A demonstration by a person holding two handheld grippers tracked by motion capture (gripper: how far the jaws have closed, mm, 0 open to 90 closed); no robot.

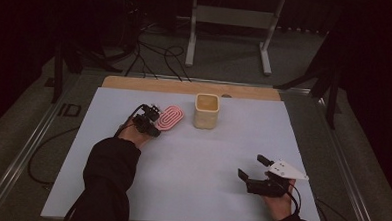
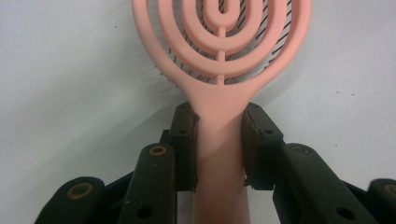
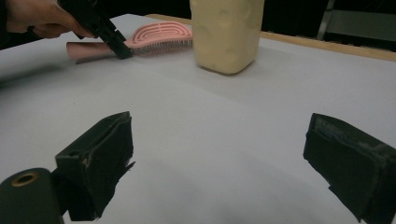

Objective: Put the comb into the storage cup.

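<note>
You wear dark, loose sleeves down to both wrists. Your left gripper is black, its 2 jaws faced with worn pads and pinned by brass-ringed screws. Your right gripper matches — black, frayed pads, a grey 3-cornered plate on top, a thin black cable trailing.

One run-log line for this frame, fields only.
left gripper: shut on pink hairbrush handle, brush flat on table | right gripper: open, empty | cream cup: upright beside brush
</note>
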